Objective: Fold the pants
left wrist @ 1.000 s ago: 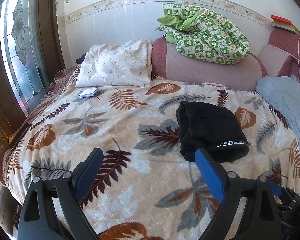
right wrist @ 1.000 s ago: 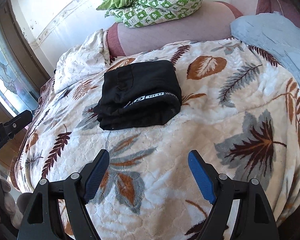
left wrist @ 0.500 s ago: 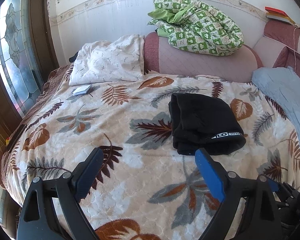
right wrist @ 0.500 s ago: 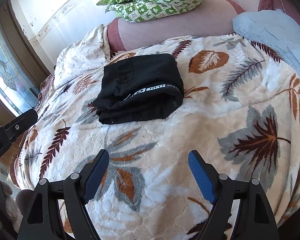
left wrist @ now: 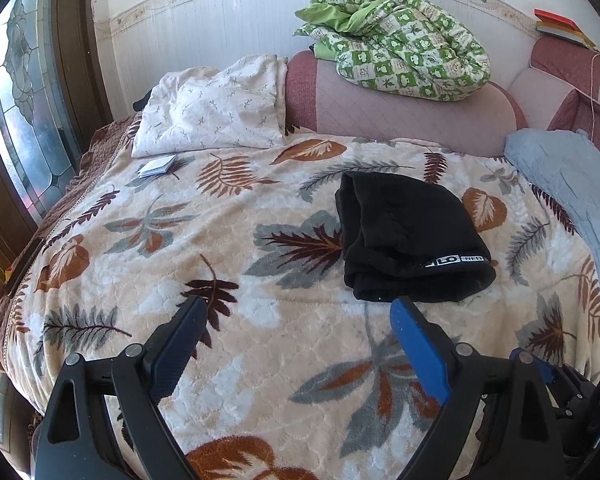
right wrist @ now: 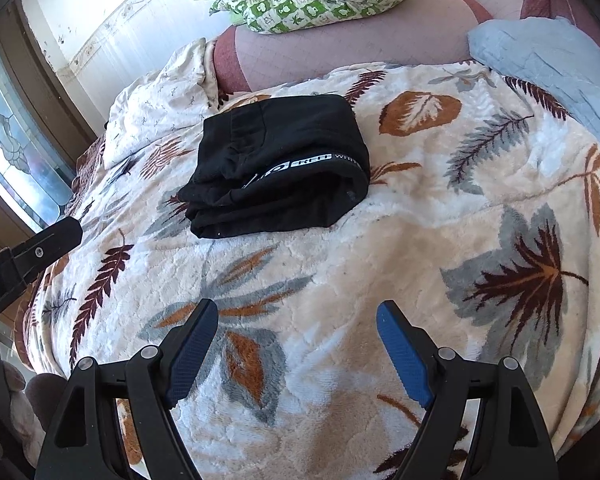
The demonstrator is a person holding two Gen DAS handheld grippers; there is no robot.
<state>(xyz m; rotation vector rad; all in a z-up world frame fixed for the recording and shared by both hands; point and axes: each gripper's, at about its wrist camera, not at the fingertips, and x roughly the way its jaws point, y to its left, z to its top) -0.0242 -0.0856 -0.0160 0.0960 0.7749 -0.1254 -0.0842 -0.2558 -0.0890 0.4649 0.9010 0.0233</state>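
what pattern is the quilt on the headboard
Green and white checks on the quilt, clearest in the left wrist view.

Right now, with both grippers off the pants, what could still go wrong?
1. The folded black pants sit on a soft, plush blanket; the stacked layers at the near edge look loose and might slump open.
2. Both the left gripper and right gripper hang open just short of the bundle; a careless move forward could nudge it out of shape.
3. Another grab may catch the blanket's pile along with the pants.
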